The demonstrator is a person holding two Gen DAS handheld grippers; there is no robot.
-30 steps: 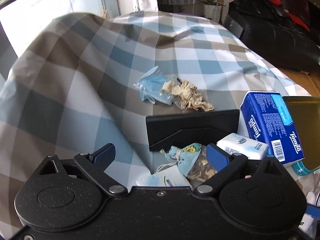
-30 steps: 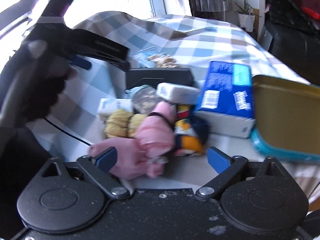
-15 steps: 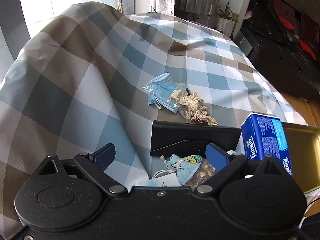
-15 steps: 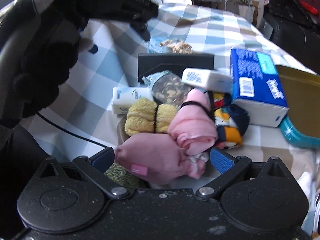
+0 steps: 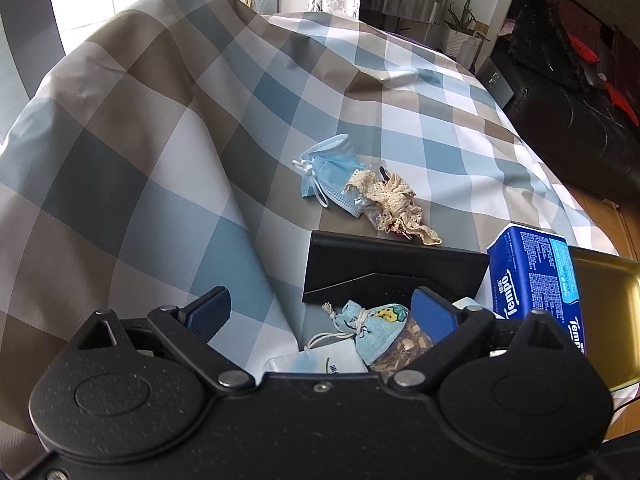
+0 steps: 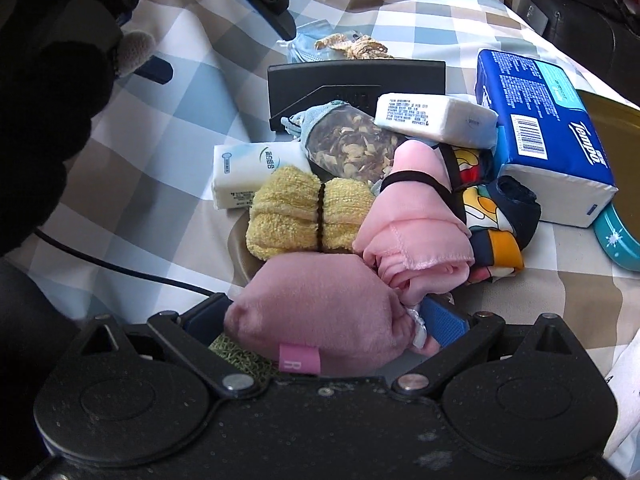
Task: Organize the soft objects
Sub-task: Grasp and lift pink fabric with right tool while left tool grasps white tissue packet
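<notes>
The pink plush pouch [image 6: 320, 316] sits between the blue pads of the right tool [image 6: 324, 320], at 6 o'clock in the right wrist view. The pads stand wide and flank it on both sides; whether they actually press it I cannot tell, since the left pad is mostly hidden behind the plush. Just beyond it, at 12 o'clock from the pouch, lie a yellow towel roll [image 6: 308, 216] tied with a dark band and a pink cloth bundle [image 6: 416, 228], touching each other. A patterned dark fabric [image 6: 496, 216] lies at 3 o'clock of the bundle. Farther back are a sachet of dried chips [image 6: 348, 144], two white tissue packs [image 6: 248, 172] [image 6: 436, 120], a black tray [image 6: 356, 80] standing on edge and a blue Tempo tissue pack [image 6: 540, 132].

The left tool [image 5: 320, 312] hangs spread wide with nothing between its pads, over the checked cloth [image 5: 160, 140] covering the counter. At 12 o'clock from it, past the tray, a blue face mask [image 5: 332, 172] and a cream lace piece [image 5: 392, 200] lie touching.
</notes>
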